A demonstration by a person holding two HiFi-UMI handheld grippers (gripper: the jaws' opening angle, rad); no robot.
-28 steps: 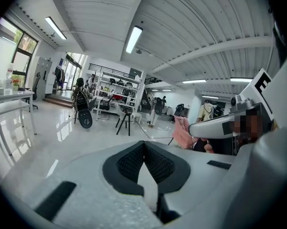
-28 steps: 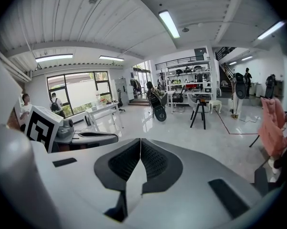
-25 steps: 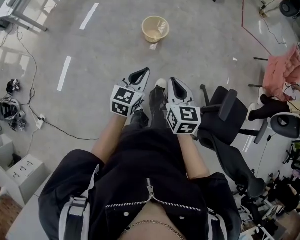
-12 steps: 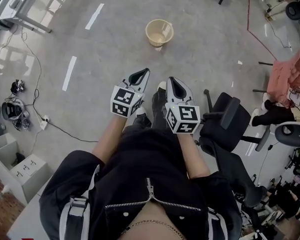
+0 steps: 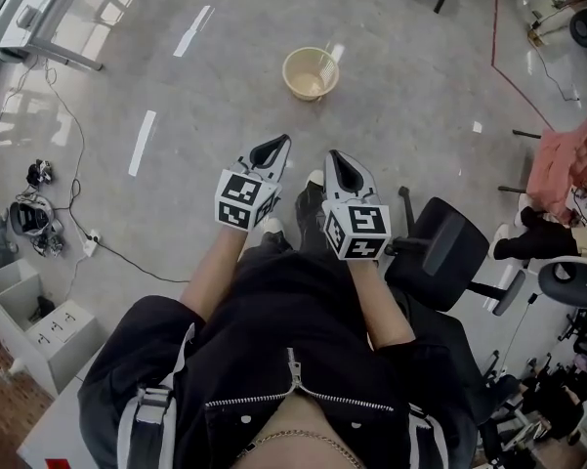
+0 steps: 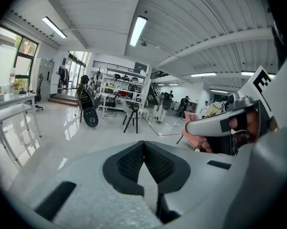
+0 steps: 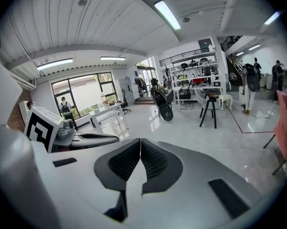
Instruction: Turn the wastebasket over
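A cream mesh wastebasket (image 5: 311, 73) stands upright on the grey floor ahead, mouth up, in the head view. My left gripper (image 5: 284, 139) is held at waist height well short of it, jaws shut and empty. Beside it, my right gripper (image 5: 331, 154) is shut too, with nothing between its pads. In the left gripper view the left gripper (image 6: 143, 142) shows closed tips, and the right gripper (image 7: 140, 140) does the same in its own view. The basket is hidden from both gripper views.
A black office chair (image 5: 447, 252) stands close at my right. Cables and headsets (image 5: 29, 218) lie on the floor at the left, near a white cabinet (image 5: 39, 325). White tape strips (image 5: 142, 142) mark the floor. A pink cloth (image 5: 565, 159) hangs at the far right.
The wastebasket has come lower and nearer in the head view as I walk toward it. Both grippers keep their pose, shut, in front of my body.
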